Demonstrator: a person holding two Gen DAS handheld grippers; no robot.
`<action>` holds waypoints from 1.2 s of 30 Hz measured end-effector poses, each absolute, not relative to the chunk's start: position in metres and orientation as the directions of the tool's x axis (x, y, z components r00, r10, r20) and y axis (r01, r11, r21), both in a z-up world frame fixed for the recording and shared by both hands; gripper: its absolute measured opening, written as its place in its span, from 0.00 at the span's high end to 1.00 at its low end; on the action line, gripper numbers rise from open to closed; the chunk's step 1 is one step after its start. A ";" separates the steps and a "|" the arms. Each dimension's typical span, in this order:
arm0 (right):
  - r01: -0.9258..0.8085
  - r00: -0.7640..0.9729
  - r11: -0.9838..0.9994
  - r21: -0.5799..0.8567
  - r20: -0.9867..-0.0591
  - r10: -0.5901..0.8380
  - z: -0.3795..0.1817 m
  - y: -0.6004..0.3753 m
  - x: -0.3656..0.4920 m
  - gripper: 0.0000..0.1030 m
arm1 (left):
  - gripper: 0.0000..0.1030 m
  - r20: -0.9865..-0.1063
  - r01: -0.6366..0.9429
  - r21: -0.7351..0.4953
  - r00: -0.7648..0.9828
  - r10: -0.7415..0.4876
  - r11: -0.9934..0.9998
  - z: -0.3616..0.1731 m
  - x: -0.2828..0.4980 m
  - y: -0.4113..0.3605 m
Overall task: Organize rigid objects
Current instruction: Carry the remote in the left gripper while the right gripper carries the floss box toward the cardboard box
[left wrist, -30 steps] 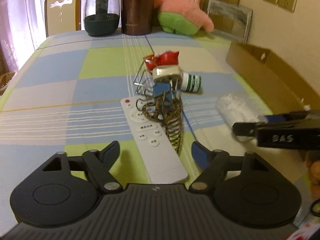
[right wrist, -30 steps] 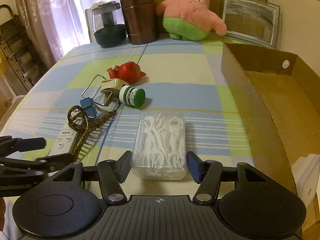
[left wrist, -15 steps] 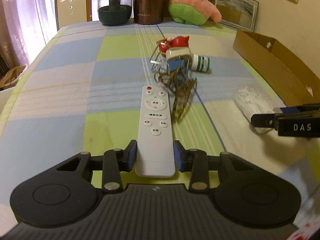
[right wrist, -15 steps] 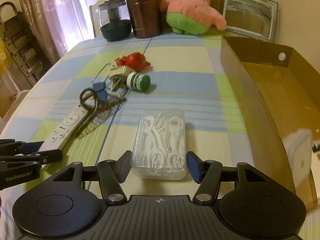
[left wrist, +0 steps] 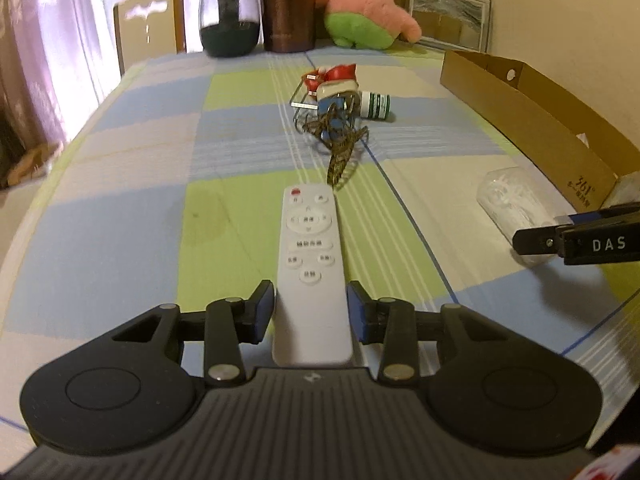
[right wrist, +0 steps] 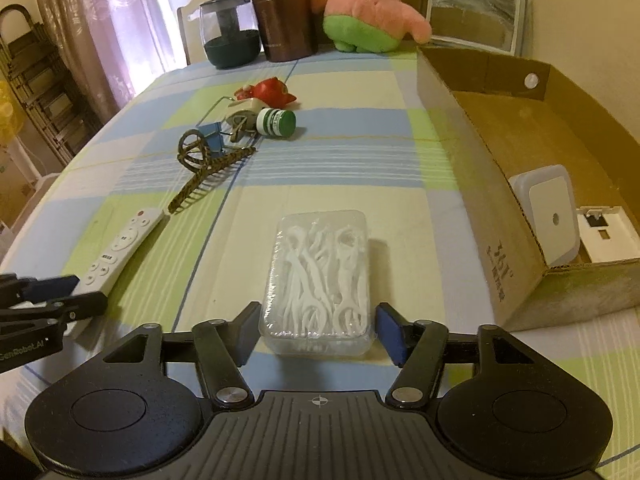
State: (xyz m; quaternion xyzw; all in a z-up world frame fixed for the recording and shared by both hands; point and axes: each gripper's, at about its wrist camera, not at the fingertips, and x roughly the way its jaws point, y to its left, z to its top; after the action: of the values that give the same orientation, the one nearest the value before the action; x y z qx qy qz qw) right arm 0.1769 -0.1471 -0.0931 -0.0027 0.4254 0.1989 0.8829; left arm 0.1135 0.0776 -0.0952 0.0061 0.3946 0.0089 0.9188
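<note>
A white remote control (left wrist: 311, 268) lay lengthwise on the checked tablecloth (left wrist: 132, 216), its near end set between the blue pads of the left gripper (left wrist: 311, 312). The jaws of that gripper were opening; a thin gap could be seen on each side of the remote, so no pad was pressed on it. A clear plastic box of floss picks (right wrist: 318, 280) lay flat on the cloth, its near end between the pads of the right gripper (right wrist: 318, 330). Those jaws were also opening, and the pads stood just apart from the box walls on both sides.

Just beyond the red button end of the remote, a brown patterned hair claw (left wrist: 340, 156) was seen, its teeth pointed toward the remote. Behind it a cluster was gathered: a blue binder clip (right wrist: 212, 142), a white bottle with a green cap (right wrist: 276, 121) lying on its side, and a red toy (right wrist: 270, 91).

A cardboard box (right wrist: 472, 184) stood along the right edge of the table, near the floss box. In its near end a white square night light (right wrist: 546, 216) and a white plug adapter (right wrist: 604, 238) were held side by side. At the far end of the table a glass teapot (right wrist: 230, 36), a brown canister (right wrist: 282, 16), a pink star plush (right wrist: 366, 10) and a framed picture (right wrist: 474, 12) were lined up.
</note>
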 end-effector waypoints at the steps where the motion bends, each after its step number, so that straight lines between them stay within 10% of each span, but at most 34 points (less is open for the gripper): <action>1: -0.352 0.569 0.923 0.156 -0.747 0.343 -0.093 -0.147 0.177 0.37 | 0.64 -0.721 -0.007 0.028 0.693 0.025 1.000 -0.096 0.115 0.077; 28: -0.352 0.618 0.927 0.131 -0.712 0.335 -0.101 -0.141 0.185 0.34 | 0.68 -0.709 -0.036 0.040 0.703 0.054 0.999 -0.105 0.125 0.074; 36: -0.354 0.622 0.930 0.101 -0.717 0.315 -0.100 -0.136 0.185 0.48 | 0.68 -0.716 -0.025 0.029 0.697 0.038 0.999 -0.103 0.121 0.073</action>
State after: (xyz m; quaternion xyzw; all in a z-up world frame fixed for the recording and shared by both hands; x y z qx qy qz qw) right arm 0.1850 -0.1359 -0.0995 -0.0252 0.3928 0.1858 0.9003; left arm 0.1214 0.0726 -0.1031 0.0084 0.3888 0.0171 0.9211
